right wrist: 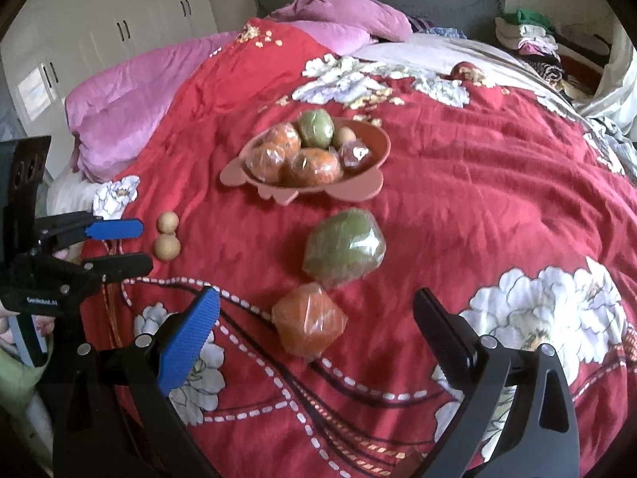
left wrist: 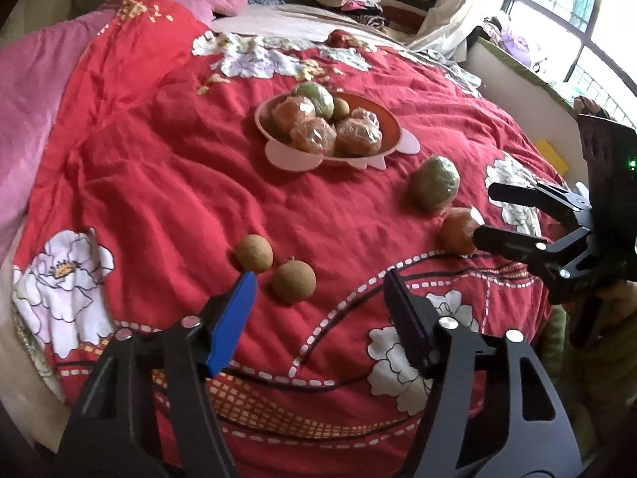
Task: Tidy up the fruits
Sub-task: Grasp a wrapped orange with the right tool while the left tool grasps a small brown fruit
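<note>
Just beyond the right tool point(right wrist: 316, 310) lies the wrapped orange fruit point(right wrist: 309, 320), untouched.

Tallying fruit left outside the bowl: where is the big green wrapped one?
In the right wrist view the green wrapped fruit lies mid-frame on the red quilt, between the bowl and the orange wrapped fruit.

A shallow pink plastic bowl point(right wrist: 374, 147) heaped with film-wrapped fruit sat on the red flowered quilt point(right wrist: 497, 183), well ahead of both tools. A large green wrapped fruit point(right wrist: 344, 249) lay ahead of the right gripper point(right wrist: 316, 324), with a smaller orange wrapped fruit point(right wrist: 310, 318) nearer, between its fingers. Two round brown fruits point(left wrist: 274, 269), side by side, lay just ahead of the left gripper point(left wrist: 320, 277).
</note>
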